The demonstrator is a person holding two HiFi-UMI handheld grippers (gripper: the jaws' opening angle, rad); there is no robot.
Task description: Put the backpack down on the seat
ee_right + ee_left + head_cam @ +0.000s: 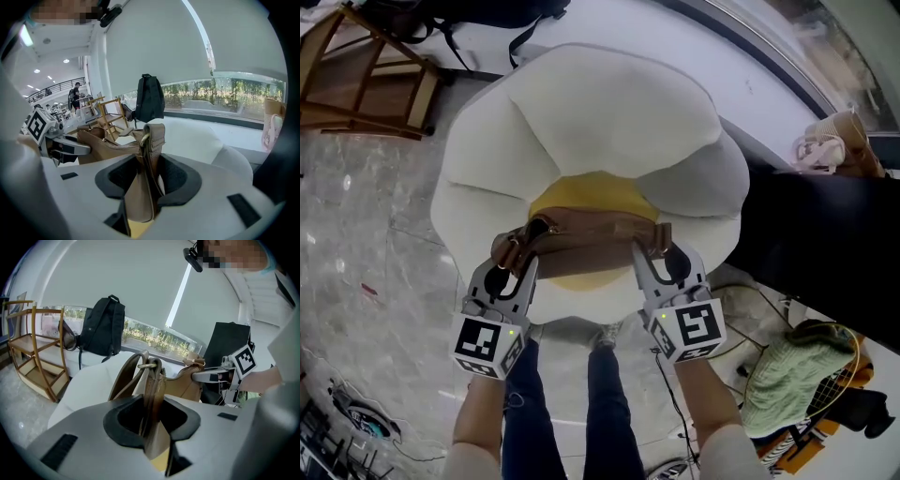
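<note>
Left gripper (521, 260), right gripper (652, 255) (angled down) clamp backpack (581, 240)

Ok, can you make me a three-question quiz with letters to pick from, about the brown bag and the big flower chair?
1. Where is the brown leather bag?
A. Over the white flower-shaped seat
B. Inside a cupboard
C. On a bed

2. What colour is the seat's round middle cushion?
A. Red
B. Yellow
C. Blue

3. What are the left gripper and the right gripper doing?
A. Both are open and empty
B. Each is shut on one end of the bag
C. Only the left one holds the bag

Answers:
1. A, the head view shows the bag over the seat's middle.
2. B, yellow shows behind and below the bag.
3. B, each gripper view shows a strap end pinched tight.
</note>
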